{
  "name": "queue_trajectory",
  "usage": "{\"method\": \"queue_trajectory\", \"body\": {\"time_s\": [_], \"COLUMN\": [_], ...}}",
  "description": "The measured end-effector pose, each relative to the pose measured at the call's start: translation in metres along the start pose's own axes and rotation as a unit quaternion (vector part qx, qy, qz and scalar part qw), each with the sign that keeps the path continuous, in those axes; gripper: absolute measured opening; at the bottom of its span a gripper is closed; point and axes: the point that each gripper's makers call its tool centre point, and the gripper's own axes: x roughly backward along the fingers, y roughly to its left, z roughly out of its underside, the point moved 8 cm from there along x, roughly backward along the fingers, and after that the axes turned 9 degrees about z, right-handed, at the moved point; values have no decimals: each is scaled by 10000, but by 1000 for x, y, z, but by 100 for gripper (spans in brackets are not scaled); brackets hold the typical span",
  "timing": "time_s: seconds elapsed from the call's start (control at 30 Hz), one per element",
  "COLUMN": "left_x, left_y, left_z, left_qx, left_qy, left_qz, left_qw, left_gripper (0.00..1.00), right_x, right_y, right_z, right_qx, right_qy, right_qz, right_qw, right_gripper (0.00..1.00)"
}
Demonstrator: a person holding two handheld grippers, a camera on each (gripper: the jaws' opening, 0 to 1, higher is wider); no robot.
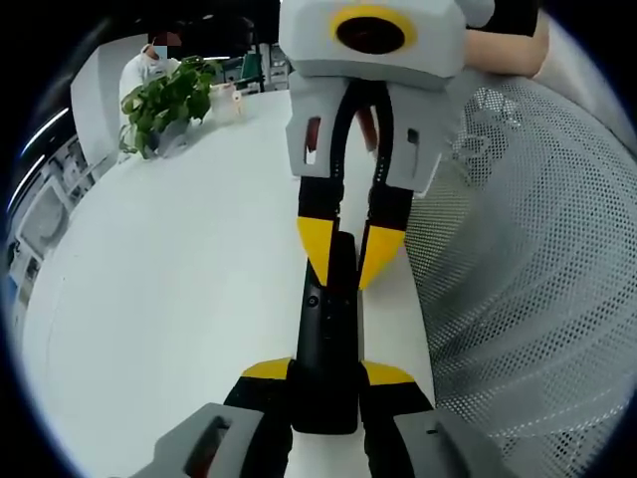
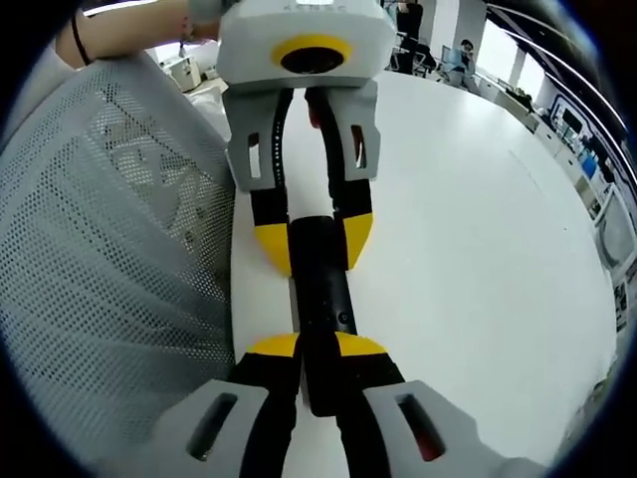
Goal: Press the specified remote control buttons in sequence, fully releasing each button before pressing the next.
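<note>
A slim black remote control (image 1: pixel 324 319) hangs lengthwise between the two grippers, just above the white table (image 1: pixel 179 299) near its edge. My left gripper (image 1: pixel 326 373) is shut on the near end, its yellow tips on both sides. Facing it from above, my right gripper (image 1: pixel 348 254) is shut on the far end. In the right gripper view the same remote control (image 2: pixel 323 289) runs from my right gripper (image 2: pixel 317 347) up to my left gripper (image 2: pixel 312 244). A small round button shows on the remote's side. Its other buttons are hidden.
A grey mesh chair back (image 1: pixel 528 279) stands close along the table edge, also the mesh chair back (image 2: pixel 109 259). A potted green plant (image 1: pixel 167 100) sits at the table's far corner, with a person behind it. A hand and sleeve (image 2: pixel 90 35) show above the mesh.
</note>
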Motion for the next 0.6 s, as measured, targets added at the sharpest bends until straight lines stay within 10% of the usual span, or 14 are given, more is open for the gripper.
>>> {"method": "queue_trajectory", "body": {"time_s": [0.6], "left_x": [0], "left_y": [0], "left_z": [-1], "left_qx": [-65], "left_qy": [52], "left_qz": [16], "left_qw": [10000], "left_gripper": [25], "right_x": [-3], "right_y": [5], "right_z": [-4], "right_qx": [1068], "right_qy": [239], "right_qz": [214], "right_qw": [9938], "right_gripper": [12]}}
